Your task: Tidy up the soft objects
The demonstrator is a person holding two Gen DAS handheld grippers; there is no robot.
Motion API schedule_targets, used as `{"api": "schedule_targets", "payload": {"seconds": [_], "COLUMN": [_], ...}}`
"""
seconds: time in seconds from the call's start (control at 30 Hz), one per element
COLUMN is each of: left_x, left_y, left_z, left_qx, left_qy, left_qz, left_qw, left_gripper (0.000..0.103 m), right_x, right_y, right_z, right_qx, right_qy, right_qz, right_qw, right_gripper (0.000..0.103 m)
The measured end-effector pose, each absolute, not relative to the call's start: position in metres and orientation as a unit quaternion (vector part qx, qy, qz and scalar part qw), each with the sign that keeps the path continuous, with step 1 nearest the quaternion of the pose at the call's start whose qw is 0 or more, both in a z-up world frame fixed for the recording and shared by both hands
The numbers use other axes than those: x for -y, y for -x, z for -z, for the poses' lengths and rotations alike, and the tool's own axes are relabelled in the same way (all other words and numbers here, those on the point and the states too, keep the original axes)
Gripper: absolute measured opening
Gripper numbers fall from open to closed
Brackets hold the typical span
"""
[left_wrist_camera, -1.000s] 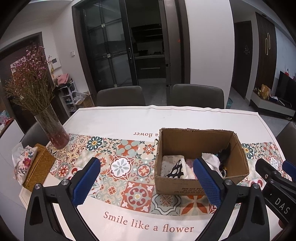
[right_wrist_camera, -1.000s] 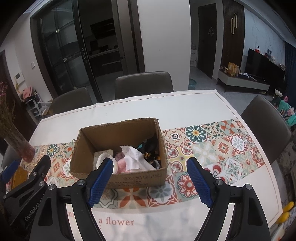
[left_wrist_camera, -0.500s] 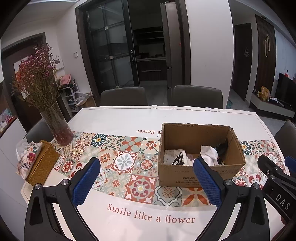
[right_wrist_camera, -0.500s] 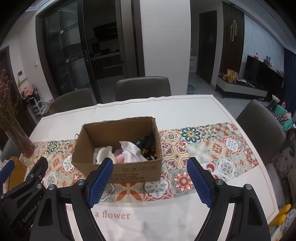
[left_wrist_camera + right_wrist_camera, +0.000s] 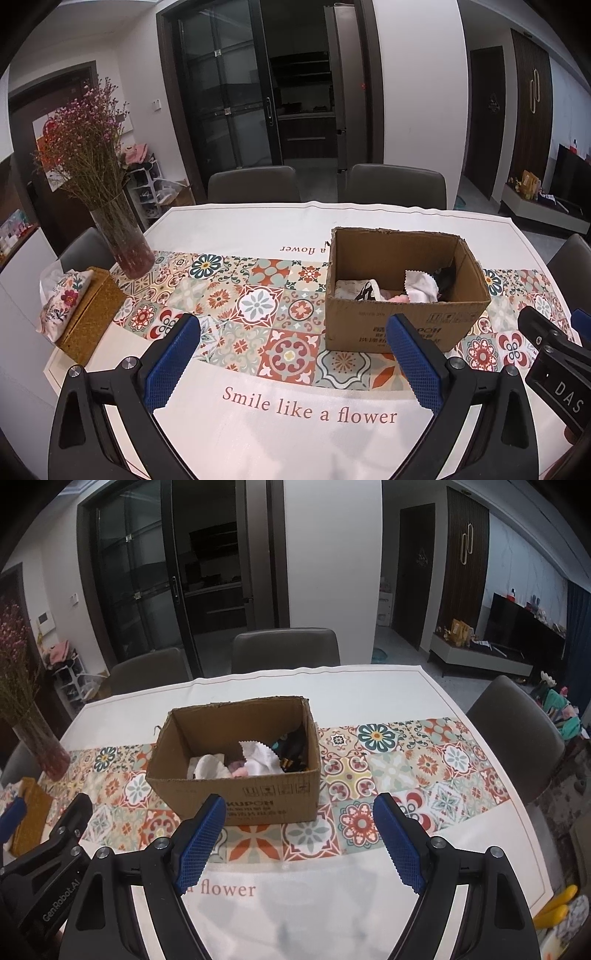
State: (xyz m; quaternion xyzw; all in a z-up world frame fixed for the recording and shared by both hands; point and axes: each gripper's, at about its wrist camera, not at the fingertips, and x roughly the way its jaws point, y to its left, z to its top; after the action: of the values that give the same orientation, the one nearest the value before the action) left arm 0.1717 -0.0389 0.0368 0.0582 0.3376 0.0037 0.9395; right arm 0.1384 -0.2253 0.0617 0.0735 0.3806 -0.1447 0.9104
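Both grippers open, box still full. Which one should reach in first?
Right, probably. The cardboard box sits nearly centred ahead of the right gripper; for the left gripper it lies off to the right.

Since earlier frames: cardboard box [image 5: 402,325] and its soft items [image 5: 255,762] now farther from both wide-open, empty grippers, left gripper [image 5: 293,363] and right gripper [image 5: 299,843], with more tablecloth [image 5: 280,439] visible, indicating withdrawal.

One open brown cardboard box [image 5: 404,325], one glass vase of dried pink flowers [image 5: 123,242], one woven tissue box [image 5: 90,314], two grey chairs [image 5: 253,184] behind the desk [image 5: 258,225].
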Motion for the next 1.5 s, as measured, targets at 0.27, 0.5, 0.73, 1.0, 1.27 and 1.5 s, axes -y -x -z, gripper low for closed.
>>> {"api": "schedule_targets", "payload": {"seconds": [0.27,0.5,0.73,1.0,1.27,1.5], "left_x": [0.031,0.024,0.017,0.016,0.019,0.021], "left_y": [-0.152,-0.132,-0.119,-0.105,-0.091,-0.083], "left_z": [-0.032,-0.025,-0.022,-0.016,-0.012,-0.011], "left_qx": [-0.336,-0.333,-0.329,-0.327,-0.325,-0.326], "left_qy": [-0.056,-0.058,-0.056,-0.062,-0.066,-0.066], "left_qz": [-0.006,-0.007,-0.008,-0.01,-0.005,0.0], "left_qw": [0.94,0.941,0.943,0.943,0.943,0.943], "left_gripper": [0.102,0.102,0.102,0.102,0.102,0.102], "right_x": [0.217,0.212,0.206,0.204,0.209,0.208], "right_y": [-0.117,-0.102,-0.088,-0.075,-0.058,-0.047], "right_z": [-0.057,-0.051,-0.048,-0.04,-0.037,-0.04], "right_qx": [-0.379,-0.377,-0.372,-0.372,-0.369,-0.362], "right_qy": [-0.071,-0.071,-0.068,-0.069,-0.075,-0.068], "right_qz": [0.141,0.14,0.137,0.134,0.14,0.144], "right_qw": [0.912,0.913,0.916,0.916,0.916,0.918], "right_gripper": [0.083,0.083,0.083,0.083,0.083,0.083]}}
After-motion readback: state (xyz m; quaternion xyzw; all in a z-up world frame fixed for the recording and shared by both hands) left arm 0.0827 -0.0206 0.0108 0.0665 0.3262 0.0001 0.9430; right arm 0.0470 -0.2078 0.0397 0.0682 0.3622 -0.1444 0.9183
